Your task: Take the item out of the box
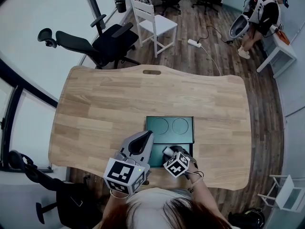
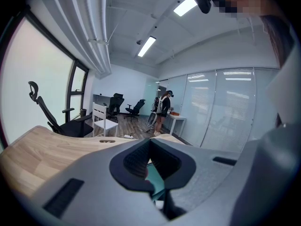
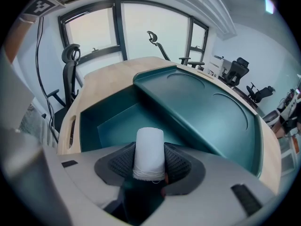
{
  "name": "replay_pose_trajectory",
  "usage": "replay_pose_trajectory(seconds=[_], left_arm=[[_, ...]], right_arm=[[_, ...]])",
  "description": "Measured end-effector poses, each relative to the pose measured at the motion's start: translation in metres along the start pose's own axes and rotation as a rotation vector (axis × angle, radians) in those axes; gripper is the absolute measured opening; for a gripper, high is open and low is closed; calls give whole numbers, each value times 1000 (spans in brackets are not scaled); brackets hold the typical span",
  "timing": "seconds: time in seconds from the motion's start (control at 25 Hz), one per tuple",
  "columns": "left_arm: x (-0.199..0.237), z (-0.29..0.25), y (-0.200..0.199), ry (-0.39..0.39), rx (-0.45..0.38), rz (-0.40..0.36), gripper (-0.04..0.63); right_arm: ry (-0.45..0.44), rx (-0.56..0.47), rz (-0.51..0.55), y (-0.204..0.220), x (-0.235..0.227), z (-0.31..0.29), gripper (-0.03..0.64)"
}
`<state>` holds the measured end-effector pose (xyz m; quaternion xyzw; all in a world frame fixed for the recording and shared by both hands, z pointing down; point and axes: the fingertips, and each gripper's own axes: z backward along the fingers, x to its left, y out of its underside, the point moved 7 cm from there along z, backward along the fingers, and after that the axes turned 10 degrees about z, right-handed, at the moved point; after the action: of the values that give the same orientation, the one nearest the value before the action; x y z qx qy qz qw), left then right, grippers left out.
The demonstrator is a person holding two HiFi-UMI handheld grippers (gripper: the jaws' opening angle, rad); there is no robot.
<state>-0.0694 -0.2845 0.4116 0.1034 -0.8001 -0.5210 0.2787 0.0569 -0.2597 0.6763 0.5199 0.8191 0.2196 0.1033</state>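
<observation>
Office, plank floor, windows down the left. Light wood desk (image 1: 95,104) with a slot handle cut in its far edge. Beyond the desk: black office chair (image 1: 102,44), white wooden chair (image 1: 153,25), power strip (image 1: 194,43) on the floor. A person (image 1: 261,13) stands far right beside a white table (image 1: 279,49).

Dark green box (image 1: 187,146) sits on the near half of the desk, roughly centre. Its lid (image 1: 170,134) lies open on the far side, with two ring marks pressed into it. The near compartment is open at the top.

My right gripper (image 3: 149,165) points steeply down over that near compartment. Its fingers (image 3: 181,160) are clamped on a white roll (image 3: 149,145), one pad on each side. The roll stands between them and pokes out past the tips. It's a thick roll, so the jaws sit fairly wide. Can't tell if its lower end touches the box floor.

My left gripper (image 1: 145,138) lies nearly level at the box's left edge, tip by the near-left corner of the lid. Jaws narrow, tips together, nothing seen pinched between them. Green of the box shows through the gap under the pads. Can't tell if the tip touches the box wall.
</observation>
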Motion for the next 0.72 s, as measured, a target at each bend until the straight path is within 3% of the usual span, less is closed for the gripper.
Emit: replay_pose_trajectory(seconds=[0.72], left_arm=[[-16,26,-2,29,-37,-23,6]], right_arm=[[97,-120,-66,-9,6,39,199]])
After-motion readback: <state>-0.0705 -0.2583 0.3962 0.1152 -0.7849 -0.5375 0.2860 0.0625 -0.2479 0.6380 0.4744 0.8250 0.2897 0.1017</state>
